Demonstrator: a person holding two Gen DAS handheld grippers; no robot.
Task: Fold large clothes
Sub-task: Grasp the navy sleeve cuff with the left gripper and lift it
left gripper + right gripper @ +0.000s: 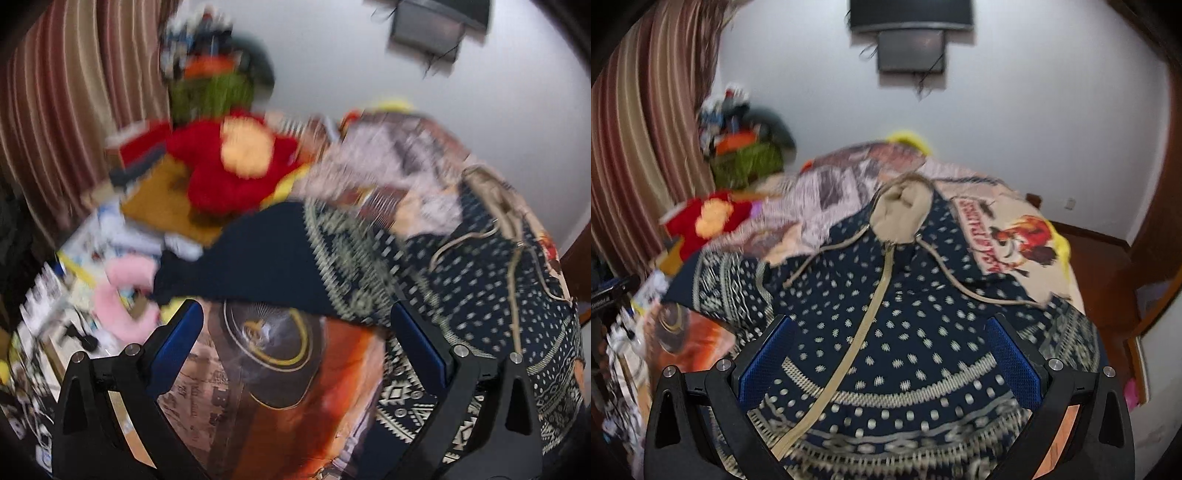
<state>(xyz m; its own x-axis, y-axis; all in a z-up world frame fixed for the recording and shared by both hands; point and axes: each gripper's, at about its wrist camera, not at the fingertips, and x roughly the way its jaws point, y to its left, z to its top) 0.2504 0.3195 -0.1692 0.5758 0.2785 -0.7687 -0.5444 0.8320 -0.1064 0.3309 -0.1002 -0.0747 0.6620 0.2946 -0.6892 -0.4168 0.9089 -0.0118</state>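
A navy patterned hoodie [905, 314] lies spread front-up on a bed [1004, 236], its beige-lined hood [903, 210] toward the far wall and a beige zipper strip [864, 325] running down its middle toward the right gripper [890, 354]. That gripper hovers over the lower body of the garment with its jaws wide apart and nothing between them. The left gripper [295, 343] is likewise spread and empty, poised over the printed bedcover [280, 387] just beside the hoodie [480, 295], where a sleeve [280, 258] with a plain dark cuff stretches out to the left. A red plush toy [229, 166] sits farther back by the striped curtain [55, 110]. The hoodie looks like a thick knit with a fleece lining: soft, limp, fairly heavy for clothing, and unlikely to slip on the cloth beneath. It would probably sag and drag if lifted from one point, so a two-handed hold seems wise. Sensible places to pinch are the sleeve near the cuff and the shoulder seam, or the hem corners, taking both layers so that the front does not peel open at the zipper. The loose drawcords [990, 295] could snag.
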